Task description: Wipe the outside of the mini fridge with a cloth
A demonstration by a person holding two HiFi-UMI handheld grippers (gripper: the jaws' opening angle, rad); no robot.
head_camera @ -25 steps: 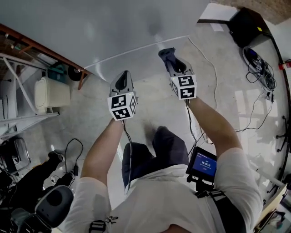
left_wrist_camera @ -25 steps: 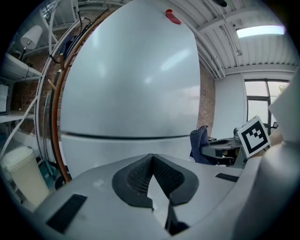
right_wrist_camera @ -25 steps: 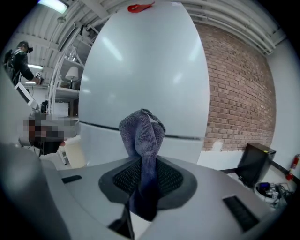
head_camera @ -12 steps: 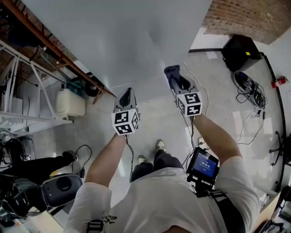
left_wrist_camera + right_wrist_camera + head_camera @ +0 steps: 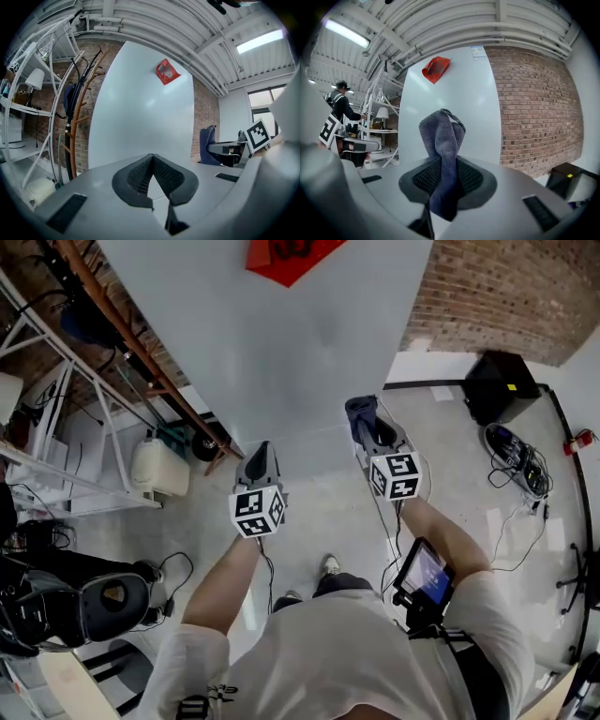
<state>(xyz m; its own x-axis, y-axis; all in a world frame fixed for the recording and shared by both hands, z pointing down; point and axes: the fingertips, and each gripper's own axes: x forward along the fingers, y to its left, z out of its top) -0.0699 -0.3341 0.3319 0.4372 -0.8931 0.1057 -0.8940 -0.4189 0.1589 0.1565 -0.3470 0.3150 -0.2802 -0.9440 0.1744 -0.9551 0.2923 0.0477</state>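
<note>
A tall white fridge [image 5: 281, 343] with a red sticker [image 5: 286, 254] stands straight ahead; it also fills the middle of the left gripper view [image 5: 140, 108] and the right gripper view [image 5: 454, 93]. My right gripper [image 5: 361, 413] is shut on a blue-grey cloth [image 5: 443, 136], which sticks up out of the jaws, a little short of the fridge's lower face. The cloth [image 5: 356, 407] shows as a dark tuft in the head view. My left gripper [image 5: 261, 448] is shut with nothing in it, its tips [image 5: 152, 159] pressed together, pointing at the fridge's lower left part.
A wooden coat rack [image 5: 141, 352] leans by the fridge's left side, with a metal shelf [image 5: 56, 427] and a white jug [image 5: 155, 468] further left. A brick wall [image 5: 506, 296], a black box [image 5: 497, 385] and floor cables [image 5: 516, 460] lie right. A person [image 5: 340, 105] stands far left.
The view has tilted up and the red sticker has come into sight. Both grippers kept their hold and stand closer together before the fridge.
</note>
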